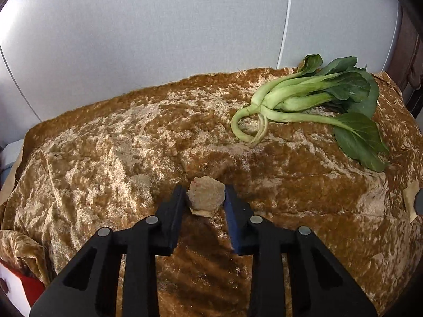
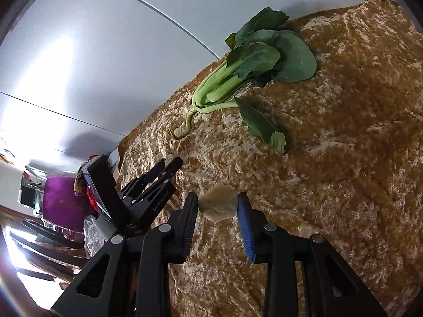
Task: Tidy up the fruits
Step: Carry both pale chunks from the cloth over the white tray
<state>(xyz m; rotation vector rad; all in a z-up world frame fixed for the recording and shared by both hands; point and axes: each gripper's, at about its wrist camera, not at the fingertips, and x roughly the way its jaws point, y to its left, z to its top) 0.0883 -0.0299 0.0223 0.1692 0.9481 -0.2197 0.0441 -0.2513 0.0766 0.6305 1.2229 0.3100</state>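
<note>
Each claw, left gripper (image 1: pixel 205 198) and right gripper (image 2: pixel 217 203), pinches one beige chunk (image 1: pixel 206 196) (greens (image 1: pixel 317 97) beyond).

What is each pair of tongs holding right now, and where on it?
Left tongs clamp a pale tan rough-surfaced chunk across its two opposite sides. Right tongs pinch a pale beige faceted chunk the same way, side to side.

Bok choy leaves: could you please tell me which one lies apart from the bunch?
The leaf on the long stalk nearest the camera, splayed flat on the gold cloth; the others overlap in one cluster.
</note>
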